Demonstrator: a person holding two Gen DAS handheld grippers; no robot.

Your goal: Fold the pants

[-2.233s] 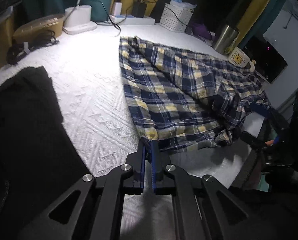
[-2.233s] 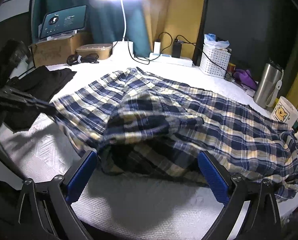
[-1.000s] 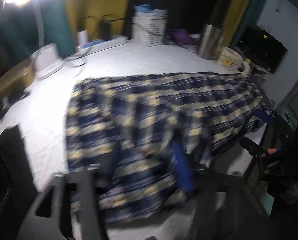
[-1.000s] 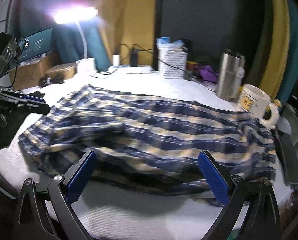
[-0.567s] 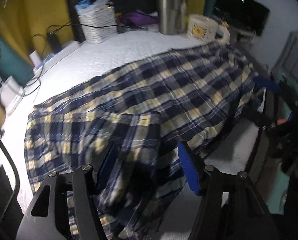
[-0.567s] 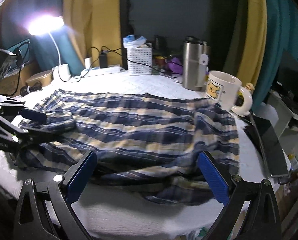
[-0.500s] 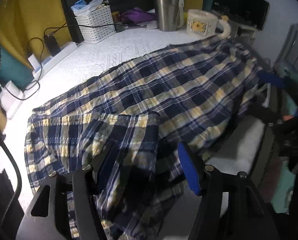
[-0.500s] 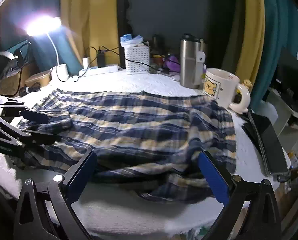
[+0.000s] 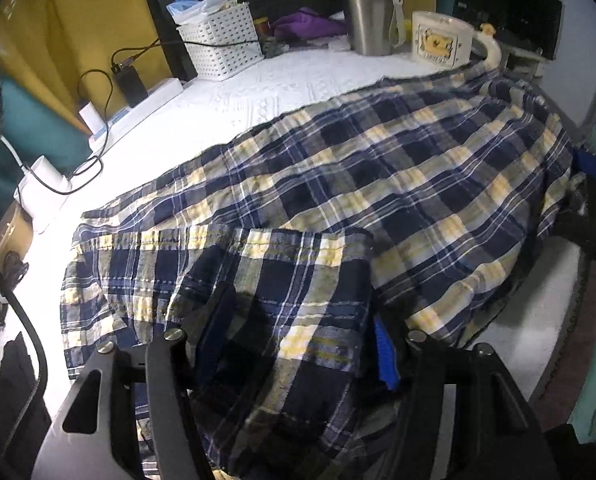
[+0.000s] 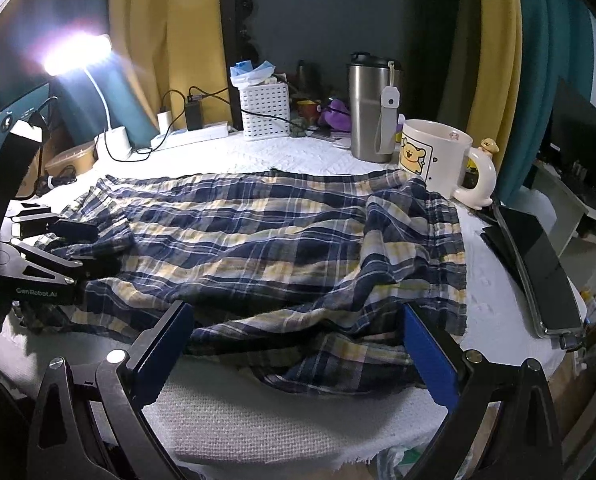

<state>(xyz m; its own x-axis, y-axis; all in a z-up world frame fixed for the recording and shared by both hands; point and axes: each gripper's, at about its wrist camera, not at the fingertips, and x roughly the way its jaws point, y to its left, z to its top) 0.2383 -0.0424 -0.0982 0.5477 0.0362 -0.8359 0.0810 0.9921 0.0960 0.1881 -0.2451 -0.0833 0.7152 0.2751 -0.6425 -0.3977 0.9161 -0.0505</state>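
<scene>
Both tongs [image 9: 302,328] [image 10: 298,344] agape (nothing pinched) over plaid pants [image 10: 281,240]

A steel tumbler [image 10: 372,110] stands beside a bear mug [image 10: 434,158] on the white surface [image 10: 298,156]. A white basket [image 10: 264,111], a lit lamp [image 10: 77,54] and a dark phone [image 10: 538,264] sit nearby.

Pants [image 9: 378,184] hem under left hand-held gripper [image 9: 298,332]
</scene>
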